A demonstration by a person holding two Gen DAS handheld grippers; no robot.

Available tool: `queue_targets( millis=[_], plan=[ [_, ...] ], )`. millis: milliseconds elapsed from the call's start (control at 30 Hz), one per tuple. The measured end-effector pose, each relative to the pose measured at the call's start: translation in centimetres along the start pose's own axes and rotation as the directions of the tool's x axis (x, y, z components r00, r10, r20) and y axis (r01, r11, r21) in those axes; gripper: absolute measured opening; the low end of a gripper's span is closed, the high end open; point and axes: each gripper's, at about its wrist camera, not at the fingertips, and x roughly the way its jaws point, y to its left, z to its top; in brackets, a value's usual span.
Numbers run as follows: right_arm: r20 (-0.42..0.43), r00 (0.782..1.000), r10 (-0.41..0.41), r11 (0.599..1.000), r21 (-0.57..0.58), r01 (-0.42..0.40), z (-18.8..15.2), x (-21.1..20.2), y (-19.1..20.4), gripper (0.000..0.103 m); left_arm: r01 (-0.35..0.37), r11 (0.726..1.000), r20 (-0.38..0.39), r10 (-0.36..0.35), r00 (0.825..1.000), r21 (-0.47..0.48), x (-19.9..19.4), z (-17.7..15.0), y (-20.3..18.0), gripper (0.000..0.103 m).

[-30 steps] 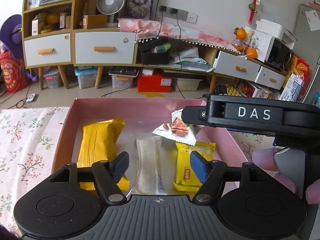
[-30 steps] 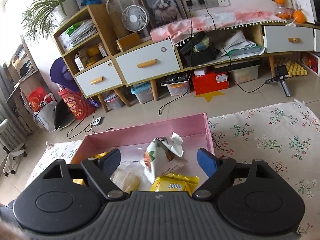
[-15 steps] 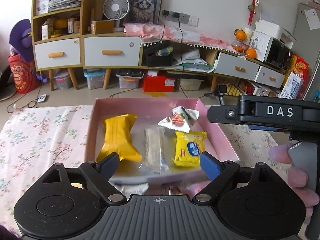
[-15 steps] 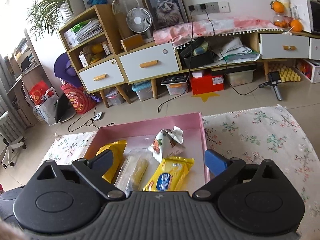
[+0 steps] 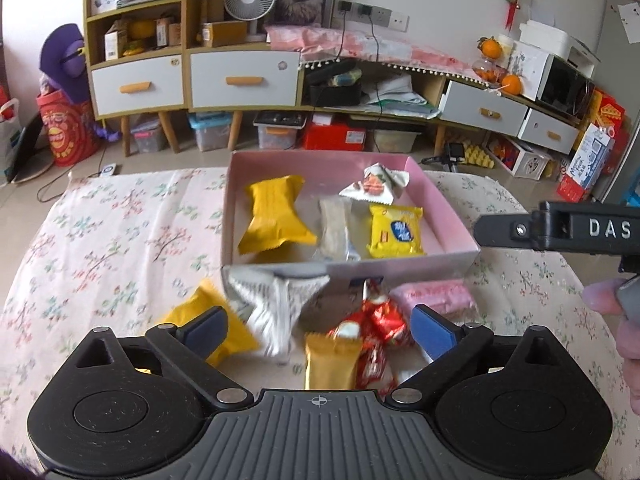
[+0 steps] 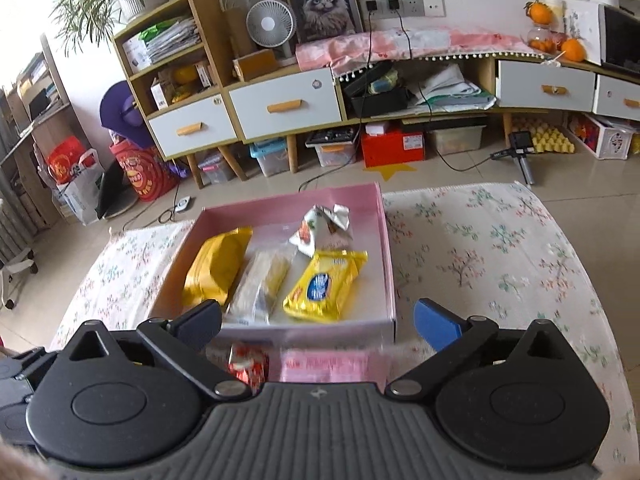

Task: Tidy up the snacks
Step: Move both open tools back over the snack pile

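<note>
Both grippers have their jaws spread wide, and nothing is between them. The left gripper (image 5: pixel 316 326) hangs low over the near edge of the table (image 5: pixel 120 248), pointing at the pink box (image 5: pixel 452 210). The right gripper (image 6: pixel 318 318) is held level beside it and points at the same box; in the left view its black body sticks in from the right edge, with a few of the person's fingers (image 5: pixel 600 300) on it.

The pink box sits in the middle of the table, toward the far edge, on a cloth with little flowers. Four snacks lie inside it. A big yellow pack (image 5: pixel 276 216) lies by the left wall. A clear pack (image 5: pixel 334 226) with a pale bar lies in the middle. A yellow pack with a blue badge (image 5: pixel 396 232) lies on the right. A crumpled white wrapper (image 5: pixel 374 186) with a red picture sits near the far right corner.

More snacks lie on the table in front of the box's near wall. A yellow packet (image 5: pixel 208 320) is on the left, partly behind the left finger. A white packet (image 5: pixel 276 304) touches the box wall. A gold packet (image 5: pixel 332 364) and a red wrapper (image 5: pixel 380 324) lie close together between the fingers. A pink packet (image 5: pixel 432 298) lies on the right, just beside the box's near right corner.
</note>
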Motion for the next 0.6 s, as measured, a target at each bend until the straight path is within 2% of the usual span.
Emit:
queue_targets(
  millis=[267,433,600],
  plan=[
    [-0.045,0.998,-0.041,0.998,-0.045,0.039,-2.5,-0.5,0.6,0.103,-0.034,0.999,-0.055,0.034,0.998,0.004,-0.1,-2.4,1.2,0.101],
    [-0.087,0.994,-0.062,0.993,-0.104,0.053,-4.5,-0.4,1.0,0.103,-0.048,0.996,-0.084,0.055,0.995,0.073,0.0,-4.3,1.8,0.101],
    [-0.131,0.989,-0.069,0.99,-0.131,0.051,-6.2,0.1,0.9,0.103,-0.064,0.991,-0.075,0.073,0.995,0.116,-0.1,-5.9,2.4,0.101]
  ],
)
